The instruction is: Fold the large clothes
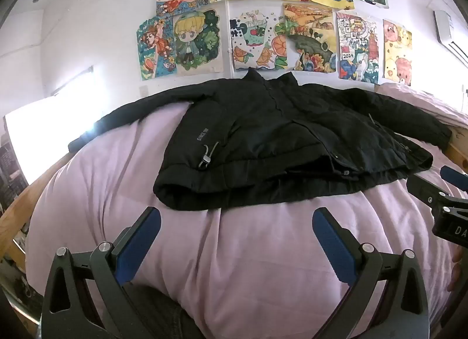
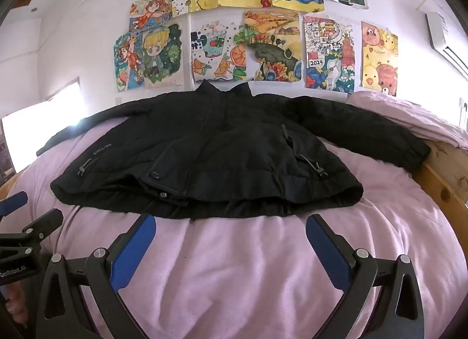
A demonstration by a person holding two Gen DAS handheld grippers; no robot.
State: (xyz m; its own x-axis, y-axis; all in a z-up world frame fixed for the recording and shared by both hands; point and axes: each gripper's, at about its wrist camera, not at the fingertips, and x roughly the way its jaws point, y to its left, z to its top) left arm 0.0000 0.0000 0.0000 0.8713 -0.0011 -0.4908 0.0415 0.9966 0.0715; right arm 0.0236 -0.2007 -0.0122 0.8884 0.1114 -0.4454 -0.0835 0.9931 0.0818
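A black padded jacket [image 1: 280, 140] lies flat, front up, on a pink bed cover [image 1: 251, 254], collar toward the wall and both sleeves spread sideways. It also shows in the right wrist view [image 2: 216, 149]. My left gripper [image 1: 236, 222] is open and empty, a little short of the jacket's hem, over bare cover. My right gripper [image 2: 231, 228] is open and empty, its tips close to the hem's near edge. The right gripper also shows at the right edge of the left wrist view [image 1: 438, 193]. The left gripper shows at the left edge of the right wrist view [image 2: 26, 222].
The pink cover [image 2: 242, 274] fills the bed. A wooden bed rail [image 2: 441, 181] runs along the right side. Several children's drawings [image 1: 263, 35] hang on the white wall behind. A bright window [image 1: 44, 131] is at the left, an air conditioner [image 2: 441, 35] at upper right.
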